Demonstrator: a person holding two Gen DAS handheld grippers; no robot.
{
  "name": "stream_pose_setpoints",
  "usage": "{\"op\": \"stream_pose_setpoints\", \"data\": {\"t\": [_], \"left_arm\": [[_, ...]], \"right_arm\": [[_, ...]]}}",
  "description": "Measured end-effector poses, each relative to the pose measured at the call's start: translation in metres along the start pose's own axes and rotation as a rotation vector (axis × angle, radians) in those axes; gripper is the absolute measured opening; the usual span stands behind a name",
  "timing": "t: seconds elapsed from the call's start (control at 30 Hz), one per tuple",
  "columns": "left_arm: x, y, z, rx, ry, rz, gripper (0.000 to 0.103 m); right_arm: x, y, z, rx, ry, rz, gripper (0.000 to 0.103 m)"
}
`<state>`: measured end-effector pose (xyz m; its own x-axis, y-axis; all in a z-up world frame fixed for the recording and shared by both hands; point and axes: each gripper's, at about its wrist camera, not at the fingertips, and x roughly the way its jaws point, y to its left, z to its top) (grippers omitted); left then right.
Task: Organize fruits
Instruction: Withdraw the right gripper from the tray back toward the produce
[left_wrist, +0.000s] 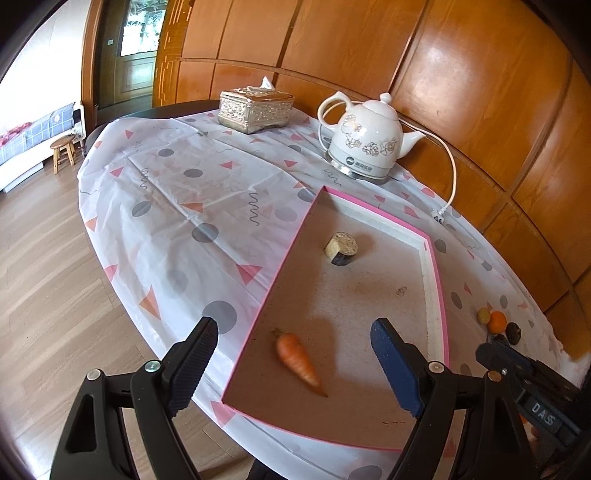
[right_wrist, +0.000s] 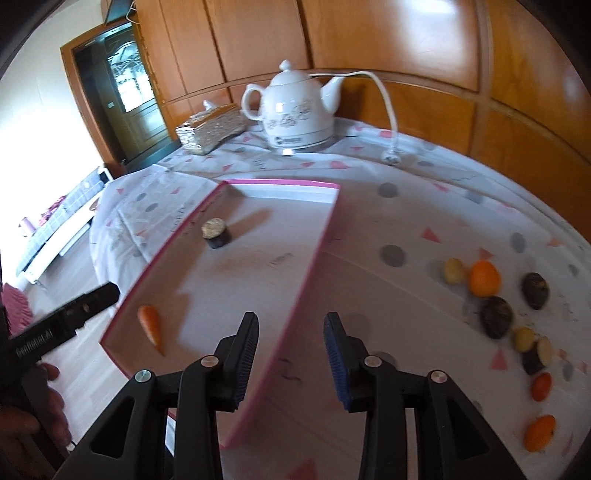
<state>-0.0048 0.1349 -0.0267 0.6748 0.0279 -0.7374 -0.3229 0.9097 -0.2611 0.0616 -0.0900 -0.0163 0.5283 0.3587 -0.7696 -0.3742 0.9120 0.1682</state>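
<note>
A shallow pink-rimmed tray (left_wrist: 439, 277) (right_wrist: 280, 183) lies on the patterned tablecloth. Inside it are a carrot (left_wrist: 297, 358) (right_wrist: 150, 325) near the front corner and a cut dark-skinned chunk (left_wrist: 341, 248) (right_wrist: 216, 232) further back. My left gripper (left_wrist: 293, 325) hovers open over the tray's front, the carrot lying loose below its wide fingers. My right gripper (right_wrist: 291, 317) is open with nothing between its pads, above the tray's right rim. To the right on the cloth lie several loose pieces, among them an orange (right_wrist: 484, 277) (left_wrist: 496, 321), dark round items (right_wrist: 496, 316) and small yellow ones (right_wrist: 454, 270).
A white kettle (left_wrist: 365, 140) (right_wrist: 295, 110) with a cord and plug (right_wrist: 391, 158) stands at the back beside a silver tissue box (left_wrist: 255, 107) (right_wrist: 210, 129). Wood panelling runs behind the table. The table edge drops to a wooden floor (left_wrist: 44, 295) on the left.
</note>
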Motion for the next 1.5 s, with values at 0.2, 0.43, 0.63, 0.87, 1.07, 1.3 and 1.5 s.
{"op": "stream_pose_setpoints", "data": {"t": [0.2,0.43,0.63,0.87,1.07,1.3,1.5], "left_arm": [[-0.001,-0.007,-0.001,0.026,0.003,-0.008,0.085],[-0.001,-0.017,-0.003,0.059,0.007,-0.019,0.085],[-0.002,-0.026,-0.006,0.092,0.015,-0.031,0.085],[0.001,-0.036,-0.009,0.125,0.036,-0.051,0.086],[0.003,-0.048,-0.011,0.169,0.043,-0.058,0.088],[0.006,-0.069,-0.011,0.226,0.060,-0.090,0.088],[0.005,-0.093,-0.010,0.306,0.057,-0.124,0.088]], "right_arm": [[-0.011,-0.017,-0.015,0.031,-0.007,-0.057,0.039],[-0.023,-0.039,-0.033,0.067,-0.012,-0.124,0.042],[-0.039,-0.067,-0.047,0.135,-0.028,-0.184,0.042],[-0.067,-0.113,-0.074,0.266,-0.055,-0.297,0.042],[-0.092,-0.157,-0.105,0.388,-0.059,-0.411,0.042],[-0.115,-0.198,-0.141,0.514,-0.054,-0.509,0.042],[-0.127,-0.222,-0.162,0.590,-0.056,-0.566,0.042]]}}
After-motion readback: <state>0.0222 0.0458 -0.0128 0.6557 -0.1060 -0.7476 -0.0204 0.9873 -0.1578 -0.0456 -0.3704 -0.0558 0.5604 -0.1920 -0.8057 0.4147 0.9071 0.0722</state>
